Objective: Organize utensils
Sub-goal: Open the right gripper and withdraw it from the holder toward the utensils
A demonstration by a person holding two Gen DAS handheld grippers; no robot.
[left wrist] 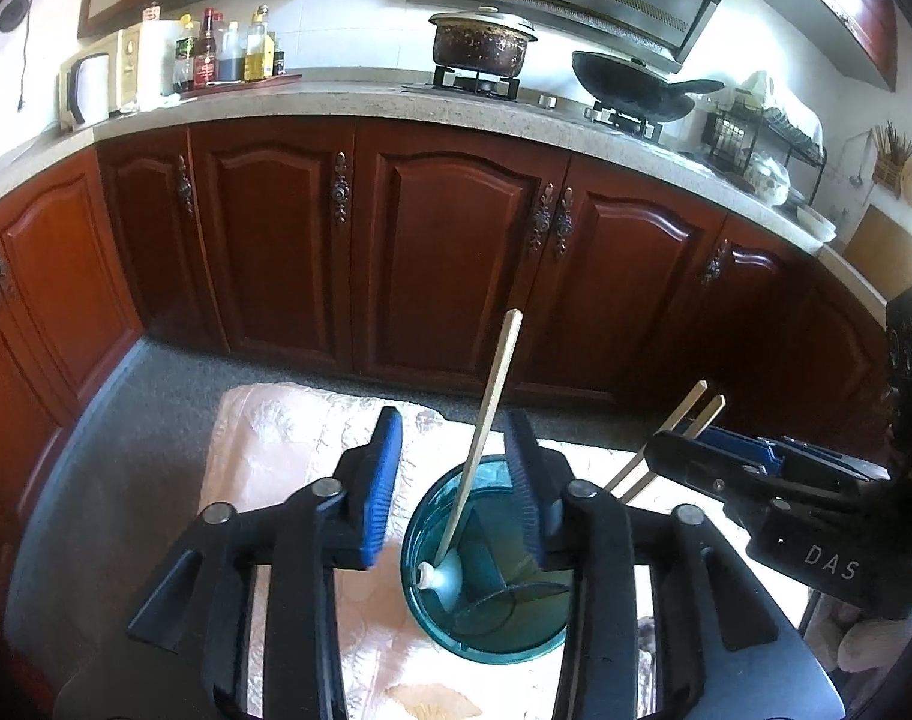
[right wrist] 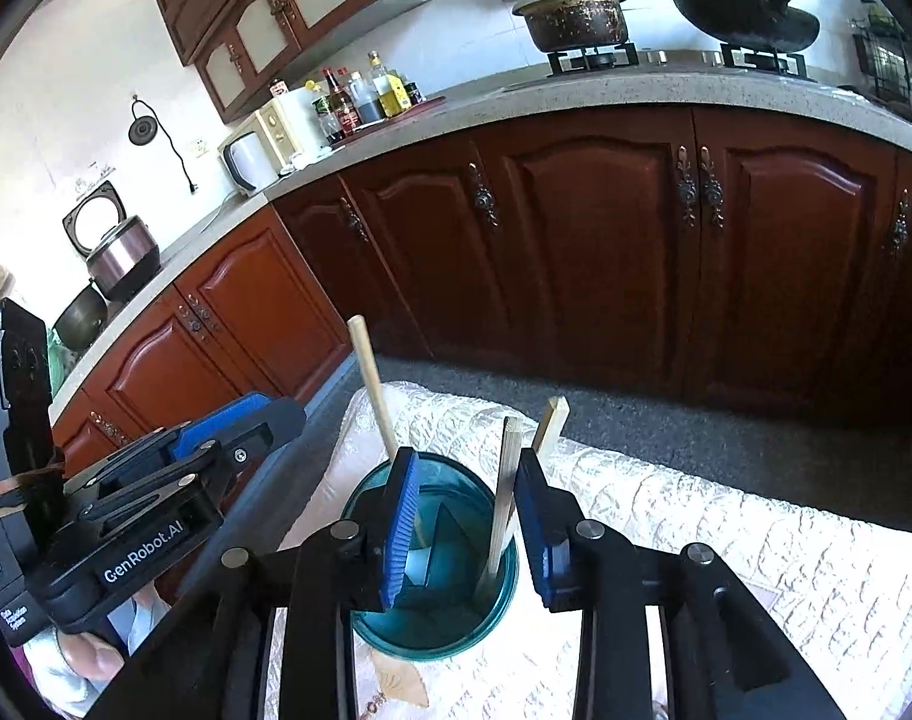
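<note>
A: Chopsticks are sitting in the teal divided holder on the quilted cloth; wooden-handled spoon is leaning in another section.

B: Grippers?

A: I'm seeing both w/ fingers spread, pinching nothing: left gripper around the spoon handle, right gripper around the chopsticks. Looks like the drop-off step. Next, I'm thinking: lift both straight up w/o snagging.

B: Writing?

A: "GenRobot.AI" on the left unit, "DAS" on the right.

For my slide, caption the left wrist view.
Open left gripper above teal holder containing a wooden-handled utensil.
</note>
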